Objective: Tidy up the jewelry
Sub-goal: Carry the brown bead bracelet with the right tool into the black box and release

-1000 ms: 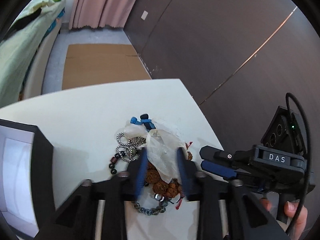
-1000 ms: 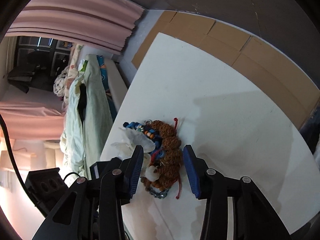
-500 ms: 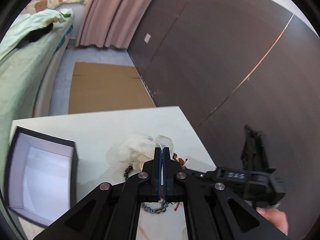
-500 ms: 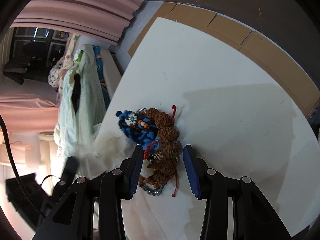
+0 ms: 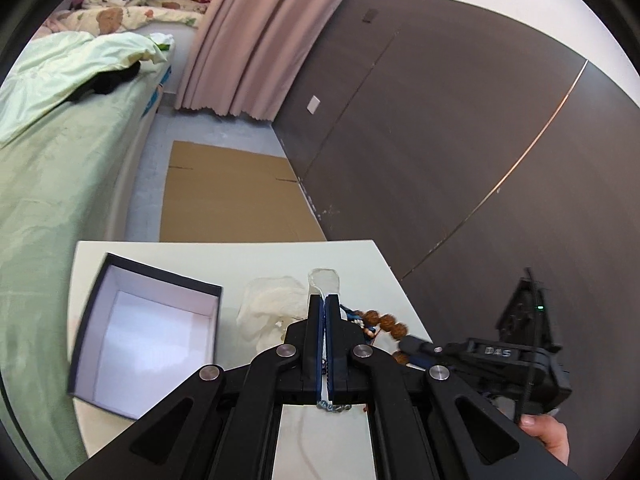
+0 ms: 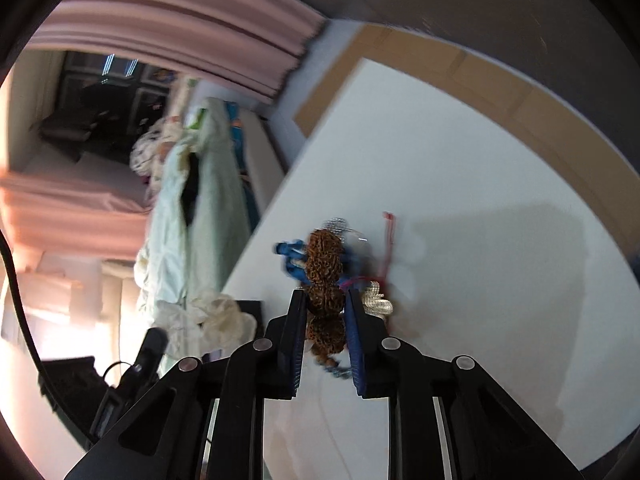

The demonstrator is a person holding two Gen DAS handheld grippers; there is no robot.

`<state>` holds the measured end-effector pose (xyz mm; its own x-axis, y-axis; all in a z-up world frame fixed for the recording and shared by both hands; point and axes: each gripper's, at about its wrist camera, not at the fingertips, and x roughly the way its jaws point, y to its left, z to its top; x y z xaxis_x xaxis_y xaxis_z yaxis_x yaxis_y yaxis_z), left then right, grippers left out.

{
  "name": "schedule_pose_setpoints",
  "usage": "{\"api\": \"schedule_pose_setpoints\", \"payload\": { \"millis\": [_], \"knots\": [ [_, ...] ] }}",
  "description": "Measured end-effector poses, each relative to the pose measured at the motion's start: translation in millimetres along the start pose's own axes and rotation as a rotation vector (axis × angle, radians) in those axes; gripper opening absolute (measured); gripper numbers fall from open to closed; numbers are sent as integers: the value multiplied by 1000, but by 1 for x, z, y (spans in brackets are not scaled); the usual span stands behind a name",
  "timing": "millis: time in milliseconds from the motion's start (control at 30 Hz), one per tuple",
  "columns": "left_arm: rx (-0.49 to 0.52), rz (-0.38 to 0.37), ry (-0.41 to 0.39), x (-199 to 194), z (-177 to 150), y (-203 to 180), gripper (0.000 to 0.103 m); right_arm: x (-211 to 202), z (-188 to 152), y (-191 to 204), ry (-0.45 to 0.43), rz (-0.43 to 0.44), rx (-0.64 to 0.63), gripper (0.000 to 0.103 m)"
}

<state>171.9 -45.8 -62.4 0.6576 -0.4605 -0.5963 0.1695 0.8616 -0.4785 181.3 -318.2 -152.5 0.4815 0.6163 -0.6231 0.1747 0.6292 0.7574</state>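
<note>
Two views split the jewelry: only the right wrist view shows the brown bead bracelet (image 6: 325, 280) clamped in the right hand-held gripper (image 6: 325, 312), whose jaws have just been closing. Only the left wrist view shows the open box (image 5: 104, 280), empty, left of the bracelet on the worktop (image 5: 248, 260). The left hand-held gripper (image 5: 324, 304) is pinched on a clear plastic bag (image 5: 324, 280), hiding part of the beads.

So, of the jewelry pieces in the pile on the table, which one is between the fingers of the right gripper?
The string of big brown wrinkled beads. The right gripper has just been closing around it, while the blue cord piece and red string lie beyond its fingers.
</note>
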Motion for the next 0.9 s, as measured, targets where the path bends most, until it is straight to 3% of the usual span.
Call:
{"api": "schedule_pose_setpoints", "payload": {
  "millis": [500,733,900],
  "knots": [
    [-38,47,-93,-58,-6,25,0,-47,-24,47,-123,133,-199,20],
    [-89,77,-122,-74,-6,55,0,-46,-36,70,-142,191,-232,20],
    [-132,64,-108,-68,-3,67,0,-37,-38,105,-127,182,-321,20]
  ]
}}
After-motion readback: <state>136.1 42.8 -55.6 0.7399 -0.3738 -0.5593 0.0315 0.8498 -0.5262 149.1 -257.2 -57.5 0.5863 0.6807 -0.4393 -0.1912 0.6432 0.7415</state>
